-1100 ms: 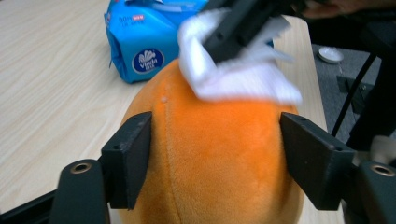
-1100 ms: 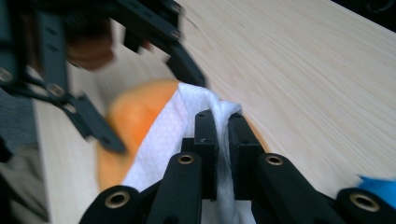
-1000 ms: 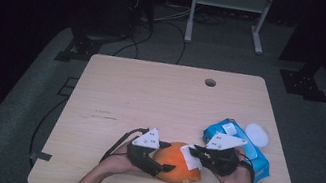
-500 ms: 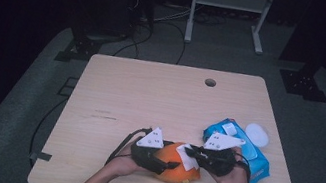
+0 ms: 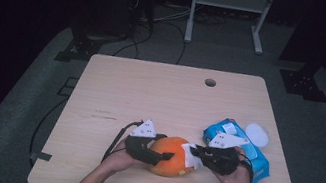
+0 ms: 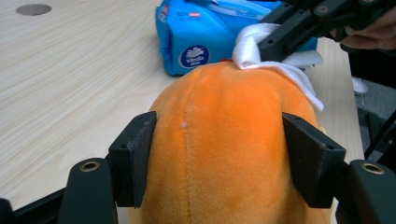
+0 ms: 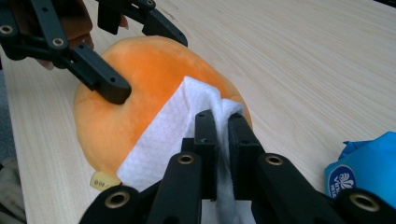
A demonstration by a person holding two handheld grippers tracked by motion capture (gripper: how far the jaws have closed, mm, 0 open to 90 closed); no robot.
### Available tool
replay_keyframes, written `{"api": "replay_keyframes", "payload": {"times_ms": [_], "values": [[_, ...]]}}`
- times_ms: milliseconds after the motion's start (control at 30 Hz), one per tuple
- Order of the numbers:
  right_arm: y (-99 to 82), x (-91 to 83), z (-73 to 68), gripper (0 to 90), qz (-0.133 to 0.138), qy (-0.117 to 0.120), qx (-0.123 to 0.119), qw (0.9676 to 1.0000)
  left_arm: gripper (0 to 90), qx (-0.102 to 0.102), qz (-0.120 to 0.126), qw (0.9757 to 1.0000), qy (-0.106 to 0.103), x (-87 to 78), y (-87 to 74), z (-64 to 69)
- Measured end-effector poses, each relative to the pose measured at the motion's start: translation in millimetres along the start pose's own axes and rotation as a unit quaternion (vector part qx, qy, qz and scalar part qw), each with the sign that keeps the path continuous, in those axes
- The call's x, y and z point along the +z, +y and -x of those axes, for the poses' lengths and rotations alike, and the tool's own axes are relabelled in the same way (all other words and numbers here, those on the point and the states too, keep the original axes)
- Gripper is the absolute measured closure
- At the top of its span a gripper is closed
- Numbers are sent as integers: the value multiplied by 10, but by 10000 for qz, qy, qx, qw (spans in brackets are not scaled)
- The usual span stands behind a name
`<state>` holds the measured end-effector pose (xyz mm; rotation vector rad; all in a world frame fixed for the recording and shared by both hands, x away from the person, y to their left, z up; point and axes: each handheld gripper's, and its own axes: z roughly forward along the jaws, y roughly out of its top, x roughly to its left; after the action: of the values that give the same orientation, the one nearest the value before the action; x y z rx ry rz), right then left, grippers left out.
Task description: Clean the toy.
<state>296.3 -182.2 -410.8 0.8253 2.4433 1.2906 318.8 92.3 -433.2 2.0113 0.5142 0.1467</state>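
Dark room, grey carpeted floor, cables and a white metal stand behind; pale wooden desk (image 5: 150, 94) with a round cable hole near its far edge.

Item 1: round orange plush toy (image 5: 171, 155), soft pile, small yellow tag underneath, lying near the desk's near edge, about midway along it.

Item 2: left gripper (image 5: 152, 154), black two-jaw tool; jaws have just been closing and now press the toy's flanks, denting the plush.

Item 3: right gripper (image 5: 194, 154), jaws clenched on a white folded wet wipe (image 7: 173, 126), which drapes over the toy's top.

Item 4: blue soft pack of wipes (image 5: 238, 148), lid open, at the desk's right edge; white round lid (image 5: 257, 134) just beyond it.

Step in hand, as judged: wiping the toy. Done well, the left grip stays firm so the toy cannot roll, while the right drags the wipe flat across the plush, keeping the jaw tips off the fabric.
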Motion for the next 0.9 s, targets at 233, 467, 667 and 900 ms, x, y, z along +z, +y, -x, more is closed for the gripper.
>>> {"api": "replay_keyframes", "payload": {"times_ms": [233,467,667,900], "values": [[114,10,-164,835,147,285,-173,9993,312,-171,-11,9998,-38,-15,-31,-60],[-44,23,81,836,-11,239,299,9993,307,-284,-13,9996,-82,-57,-62,-120],[35,29,-17,835,55,206,177,9996,296,-285,-46,9996,-82,-52,-69,-131],[-23,52,67,835,-46,167,264,9995,295,-319,-40,9994,-111,-54,-68,-136]]}}
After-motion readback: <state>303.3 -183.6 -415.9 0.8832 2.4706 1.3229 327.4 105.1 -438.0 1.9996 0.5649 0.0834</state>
